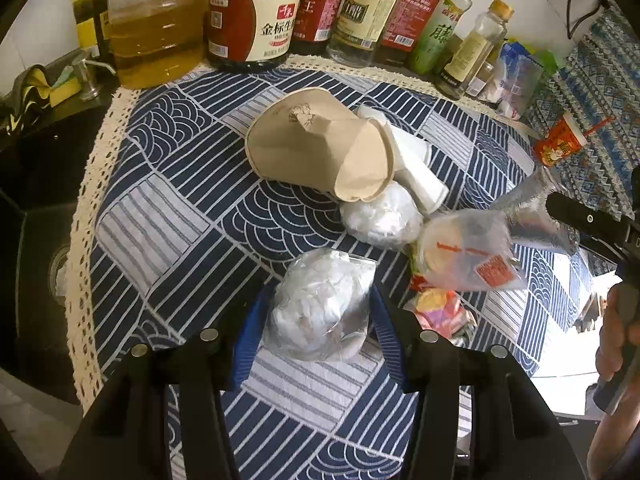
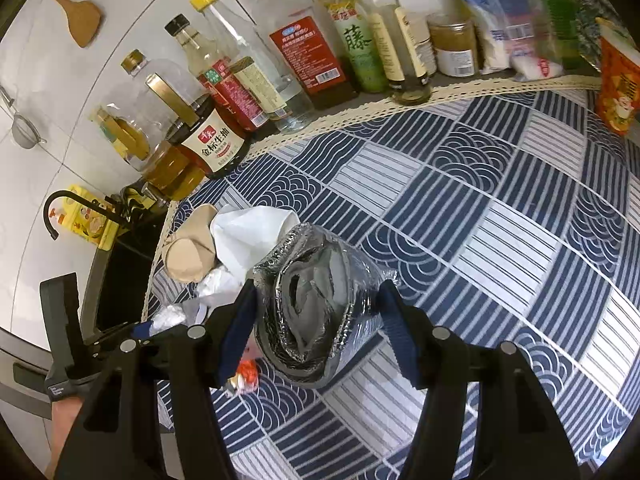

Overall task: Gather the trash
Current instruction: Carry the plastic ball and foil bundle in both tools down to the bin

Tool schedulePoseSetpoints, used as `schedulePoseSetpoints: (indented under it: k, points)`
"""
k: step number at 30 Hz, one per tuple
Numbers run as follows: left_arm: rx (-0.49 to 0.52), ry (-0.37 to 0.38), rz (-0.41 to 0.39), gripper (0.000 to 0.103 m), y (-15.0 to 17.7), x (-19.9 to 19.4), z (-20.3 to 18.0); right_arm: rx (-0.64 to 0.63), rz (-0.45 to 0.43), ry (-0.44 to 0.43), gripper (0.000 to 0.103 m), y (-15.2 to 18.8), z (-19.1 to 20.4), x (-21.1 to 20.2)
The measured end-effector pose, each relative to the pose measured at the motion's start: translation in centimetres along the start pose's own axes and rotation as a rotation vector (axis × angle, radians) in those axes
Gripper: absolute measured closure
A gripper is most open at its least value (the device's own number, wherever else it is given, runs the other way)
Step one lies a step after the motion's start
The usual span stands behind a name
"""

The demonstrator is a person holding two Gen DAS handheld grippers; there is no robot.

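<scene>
Spread across most of both views: table (image 1: pixel 168 184) under a blue-and-white patterned cloth, lace hem curving along the upper edge and down the left. Dark sink (image 1: pixel 36 216) just past that hem at the left of the left wrist view, so little safe room that way. Lined up along the top edge: bottles (image 1: pixel 256 20) of oil and sauce, close together against the wall, probably parked there to leave the middle free for work.

Heaped at the centre of the left wrist view: trash, likely gathered for pickup. Largest, a crushed brown paper cup (image 1: pixel 316 144) on its side, touching white folded paper (image 1: pixel 416 168) behind it. Below these, a second clear bag of tissue (image 1: pixel 380 220), then a clear plastic cup with a red label (image 1: pixel 472 252) and a small bright wrapper (image 1: pixel 440 312) at lower right.

Left tool (image 1: pixel 316 312), low centre: blue pads pressed on a clear bag of white tissue (image 1: pixel 320 304), partly closed round it and apparently lifted a little.

Right tool (image 2: pixel 316 316), low centre of the right wrist view: clamped on a crumpled silver foil bag (image 2: pixel 320 304), mouth facing the camera, held above the cloth. Wide bare cloth to the right of that view, the clearest way out; red carton (image 2: pixel 616 80) at the far right edge worth avoiding.
</scene>
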State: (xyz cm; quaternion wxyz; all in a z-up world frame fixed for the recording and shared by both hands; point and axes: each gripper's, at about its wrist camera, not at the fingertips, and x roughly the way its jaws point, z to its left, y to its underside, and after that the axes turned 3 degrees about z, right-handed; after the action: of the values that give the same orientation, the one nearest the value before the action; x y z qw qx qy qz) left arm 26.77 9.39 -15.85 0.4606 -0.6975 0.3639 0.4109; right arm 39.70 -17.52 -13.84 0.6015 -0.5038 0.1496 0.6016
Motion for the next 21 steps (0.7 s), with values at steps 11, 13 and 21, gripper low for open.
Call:
schedulePoseSetpoints:
  k: [11, 13, 21]
  points:
    - [0.037, 0.022, -0.044, 0.053, 4.0, -3.4, -1.4, 0.010, -0.025, 0.013, 0.042, 4.5, 0.9, -4.0]
    - [0.043, 0.026, -0.046, 0.053, 5.2, -3.9, -1.6, 0.012, -0.028, 0.018, 0.042, 5.6, 1.1, -4.6]
    - [0.065, 0.028, -0.060, 0.053, 9.1, -6.0, -2.0, 0.016, -0.032, 0.015, 0.042, 10.0, 2.5, -6.4]
